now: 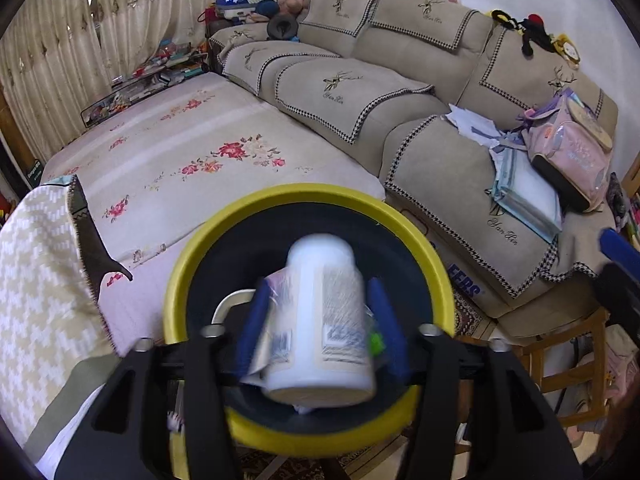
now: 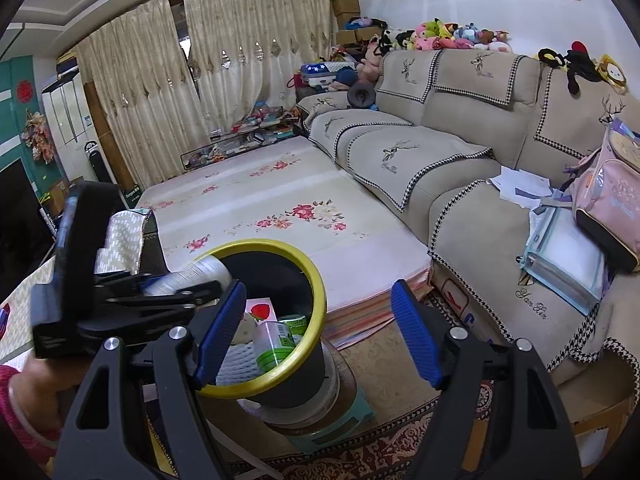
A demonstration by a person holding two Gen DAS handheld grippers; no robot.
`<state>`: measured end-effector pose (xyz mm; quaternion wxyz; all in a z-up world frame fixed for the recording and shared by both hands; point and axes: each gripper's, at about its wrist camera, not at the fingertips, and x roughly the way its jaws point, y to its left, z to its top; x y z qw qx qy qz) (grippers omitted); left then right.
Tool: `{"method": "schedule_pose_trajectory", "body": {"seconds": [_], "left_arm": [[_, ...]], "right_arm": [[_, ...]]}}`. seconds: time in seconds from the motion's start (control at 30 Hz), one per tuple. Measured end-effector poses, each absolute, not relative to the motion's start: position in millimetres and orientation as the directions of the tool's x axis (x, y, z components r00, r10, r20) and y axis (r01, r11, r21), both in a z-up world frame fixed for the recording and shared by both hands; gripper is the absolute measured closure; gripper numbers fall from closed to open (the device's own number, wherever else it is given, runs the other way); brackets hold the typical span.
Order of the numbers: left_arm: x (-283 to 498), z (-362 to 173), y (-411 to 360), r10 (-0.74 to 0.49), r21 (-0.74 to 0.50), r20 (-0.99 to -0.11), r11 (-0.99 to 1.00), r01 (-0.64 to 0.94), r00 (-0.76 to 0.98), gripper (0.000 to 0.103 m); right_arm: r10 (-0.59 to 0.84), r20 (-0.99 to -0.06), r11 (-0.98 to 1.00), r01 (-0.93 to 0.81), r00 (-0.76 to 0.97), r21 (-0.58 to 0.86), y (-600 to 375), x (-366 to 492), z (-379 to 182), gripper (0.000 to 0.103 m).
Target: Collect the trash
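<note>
My left gripper is shut on a white plastic bottle with a printed label, held tilted over the mouth of a black bin with a yellow rim. In the right wrist view the same bin stands on a teal stool, holding a green-labelled cup and a white carton with a strawberry. The left gripper holds the bottle at the bin's left edge. My right gripper is open and empty, just right of and above the bin.
A floral mat-covered platform lies behind the bin. A beige sofa runs along the right with a pink backpack, papers and a folder on it. A patterned rug covers the floor. A cloth-covered table stands at left.
</note>
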<state>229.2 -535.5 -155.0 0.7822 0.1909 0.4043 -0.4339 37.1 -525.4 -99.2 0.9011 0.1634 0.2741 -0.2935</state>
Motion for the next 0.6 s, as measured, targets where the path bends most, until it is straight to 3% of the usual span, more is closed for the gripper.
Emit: {"method": "schedule_pose_trajectory", "body": {"seconds": [0.03, 0.27, 0.3, 0.43, 0.6], "left_arm": [[232, -157, -537, -0.527, -0.049, -0.791, 0.562, 0.826, 0.311, 0.025], [238, -125, -498, -0.569, -0.076, -0.734, 0.611, 0.788, 0.37, 0.024], [235, -116, -486, -0.58, -0.079, -0.718, 0.618, 0.782, 0.385, 0.019], [214, -72, -405, -0.592, -0.081, -0.643, 0.682, 0.726, 0.485, 0.007], [178, -34, -298, -0.526, -0.038, -0.566, 0.786, 0.617, 0.635, 0.005]], "right_arm": [[-0.442, -0.588, 0.774, 0.62, 0.677, 0.133, -525, 37, -98, 0.032], [-0.424, -0.57, 0.802, 0.584, 0.703, 0.123, -509, 34, -90, 0.031], [-0.415, -0.569, 0.813, 0.57, 0.71, 0.12, -503, 35, -89, 0.03], [-0.361, -0.569, 0.853, 0.508, 0.739, 0.118, -482, 39, -89, 0.028], [-0.302, -0.563, 0.899, 0.427, 0.769, 0.101, -448, 47, -85, 0.025]]}}
